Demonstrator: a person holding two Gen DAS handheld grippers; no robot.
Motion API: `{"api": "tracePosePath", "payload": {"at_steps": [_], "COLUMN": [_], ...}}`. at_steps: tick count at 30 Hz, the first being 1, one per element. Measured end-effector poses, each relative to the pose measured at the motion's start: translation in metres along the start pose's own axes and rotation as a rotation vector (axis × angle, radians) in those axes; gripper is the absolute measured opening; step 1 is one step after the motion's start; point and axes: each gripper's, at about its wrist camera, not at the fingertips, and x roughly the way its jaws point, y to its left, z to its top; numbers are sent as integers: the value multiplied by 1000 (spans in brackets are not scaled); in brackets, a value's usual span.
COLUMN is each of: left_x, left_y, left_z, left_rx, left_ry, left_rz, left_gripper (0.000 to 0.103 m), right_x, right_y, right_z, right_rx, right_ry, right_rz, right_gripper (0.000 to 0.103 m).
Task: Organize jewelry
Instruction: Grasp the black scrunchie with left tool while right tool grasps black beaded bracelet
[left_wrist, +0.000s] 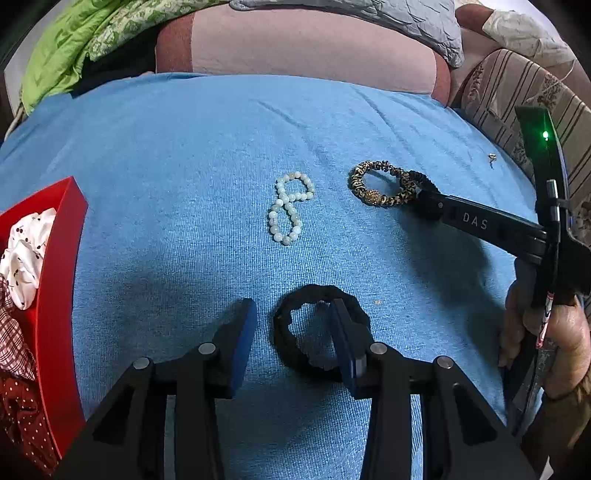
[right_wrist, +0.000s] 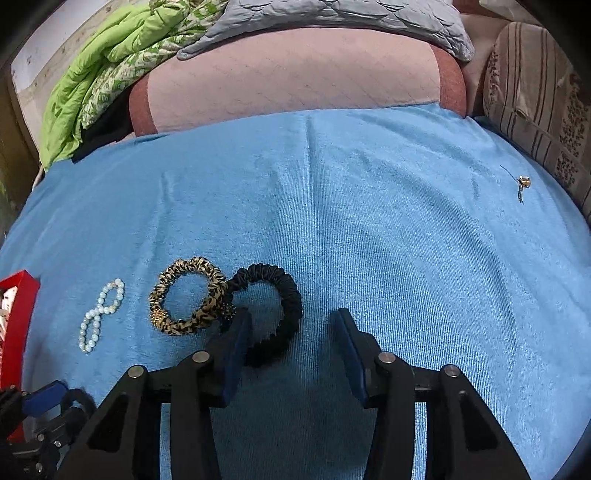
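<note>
On the blue cloth (left_wrist: 184, 155) lie a pearl bracelet (left_wrist: 290, 206) twisted into a figure eight, a leopard-print scrunchie (left_wrist: 380, 182) and black scrunchies. My left gripper (left_wrist: 293, 332) is open, its right finger inside the ring of a black scrunchie (left_wrist: 291, 343). My right gripper (right_wrist: 295, 343) is open, its left finger resting inside a second black scrunchie (right_wrist: 280, 295) that touches the leopard-print scrunchie (right_wrist: 188, 295). The pearl bracelet (right_wrist: 99, 314) lies to their left. A small earring (right_wrist: 522, 182) lies far right.
A red tray (left_wrist: 55, 295) holding several cloth scrunchies stands at the left edge. Beyond the blue cloth (right_wrist: 406, 221) are a pink quilted cushion (right_wrist: 295, 74), green bedding (right_wrist: 92, 74) and a striped pillow (right_wrist: 535, 110).
</note>
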Motion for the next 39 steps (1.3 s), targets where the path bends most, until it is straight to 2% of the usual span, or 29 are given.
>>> {"api": "tracePosePath", "payload": {"at_steps": [1,2,3,4,5,6,10,16,23,31,39], "left_x": [0,0,-1,-1,-2,-3,-13,-44,-87,-133,-171], "left_y": [0,0,0,1,1,3,7,-2,0,0,-2], "left_z": [0,0,0,0,1,1,-1,-9,-17,-36,-55], "left_rx": [0,-1,-4,-8,-8,-7,-28,3,-22,-41,-45], "left_ry": [-2,-3,-1,2,7,15,36,-11,-69,-137,-190], "left_rz": [6,10,13,20,32,28,-30,-30,-43,-27,20], "left_gripper": [39,39,38,27,18,9,8,7,7,7,8], "right_x": [0,-1,-2,-3,-4,-6,-17,-49,-97,-151,-189], "right_y": [-1,-3,-6,-8,-8,-8,-8,-5,6,35,63], "right_z": [1,1,0,-1,-2,-2,-11,-31,-51,-73,-93], "right_rx": [8,14,19,23,22,17,25,31,28,-22,-61], "right_ry": [-1,-2,-2,0,2,3,8,-9,-55,-118,-140], "right_rz": [2,0,-2,4,8,9,22,53,95,150,152], "right_gripper": [40,29,25,16,12,12,10,10,10,10,10]}}
